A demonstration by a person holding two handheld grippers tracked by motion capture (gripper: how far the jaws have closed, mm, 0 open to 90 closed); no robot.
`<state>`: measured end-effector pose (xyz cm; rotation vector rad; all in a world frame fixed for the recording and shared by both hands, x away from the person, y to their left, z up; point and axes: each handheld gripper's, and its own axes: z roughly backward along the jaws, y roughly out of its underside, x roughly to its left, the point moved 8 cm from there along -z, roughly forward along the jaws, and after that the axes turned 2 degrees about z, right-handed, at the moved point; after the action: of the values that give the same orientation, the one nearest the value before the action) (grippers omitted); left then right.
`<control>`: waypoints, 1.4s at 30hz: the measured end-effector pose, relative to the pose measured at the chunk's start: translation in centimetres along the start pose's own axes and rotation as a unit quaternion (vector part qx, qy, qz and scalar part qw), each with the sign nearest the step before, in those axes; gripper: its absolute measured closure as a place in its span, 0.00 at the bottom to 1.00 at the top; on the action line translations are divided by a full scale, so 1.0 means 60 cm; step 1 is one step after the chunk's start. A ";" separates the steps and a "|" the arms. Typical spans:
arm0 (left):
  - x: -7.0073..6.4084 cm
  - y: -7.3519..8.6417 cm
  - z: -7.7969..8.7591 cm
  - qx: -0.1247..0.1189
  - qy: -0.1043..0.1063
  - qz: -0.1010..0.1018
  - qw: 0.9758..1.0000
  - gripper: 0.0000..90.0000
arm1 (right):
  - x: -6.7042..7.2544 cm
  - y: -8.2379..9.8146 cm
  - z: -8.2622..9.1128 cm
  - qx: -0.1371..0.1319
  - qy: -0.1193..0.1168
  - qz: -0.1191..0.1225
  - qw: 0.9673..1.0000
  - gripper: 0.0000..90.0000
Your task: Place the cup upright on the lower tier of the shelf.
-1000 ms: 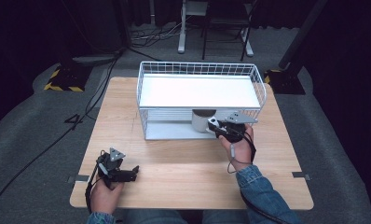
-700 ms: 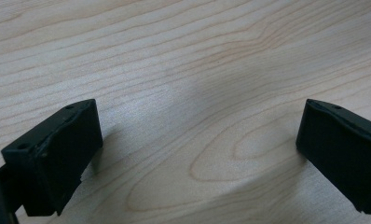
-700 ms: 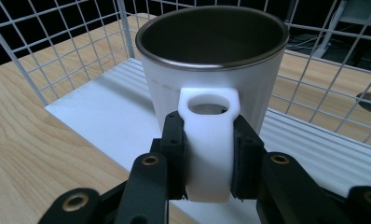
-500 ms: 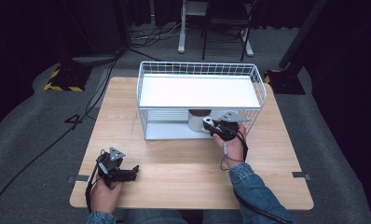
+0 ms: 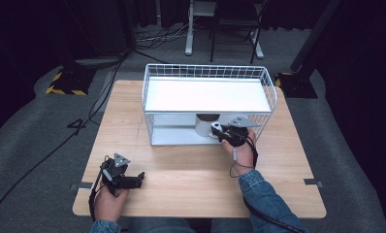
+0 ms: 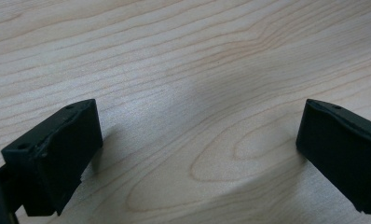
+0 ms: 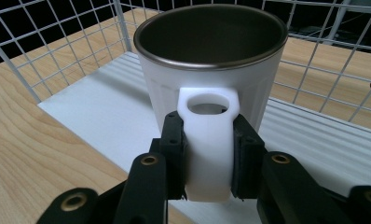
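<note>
A white mug [image 7: 211, 70] with a dark metal inside stands upright over the white floor of a wire basket [image 7: 58, 46]. My right gripper [image 7: 209, 161] is shut on the mug's white handle [image 7: 209, 140], one pad on each side. From above, the mug [image 5: 206, 124] sits in the basket's lower level at its front opening, with the right gripper [image 5: 220, 132] just to its right. Near the table's front left, my left gripper [image 5: 138, 178] lies open; its own camera shows the left gripper [image 6: 202, 133] spread wide over bare wood, with nothing between the pads.
The white wire basket [image 5: 208, 69] takes up the back middle of the wooden table [image 5: 191, 170] and has a white shelf across its top. Beyond the table are a dark floor, cables and a yellow-and-black striped block [image 5: 65, 82].
My right gripper has carried the mug a little to the left, deeper into the basket's lower level. The left gripper has stayed put.
</note>
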<state>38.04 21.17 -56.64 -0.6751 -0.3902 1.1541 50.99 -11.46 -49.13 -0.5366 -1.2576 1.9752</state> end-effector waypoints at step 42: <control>-0.006 0.012 0.010 0.001 0.006 -0.007 1.000 0.01 | -0.024 -0.012 0.200 -0.019 -0.015 -0.006 1.000 0.37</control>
<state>37.01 21.18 -56.65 -0.6763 -0.3837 1.1361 44.09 -19.53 -43.28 -0.5176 -1.3157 1.9601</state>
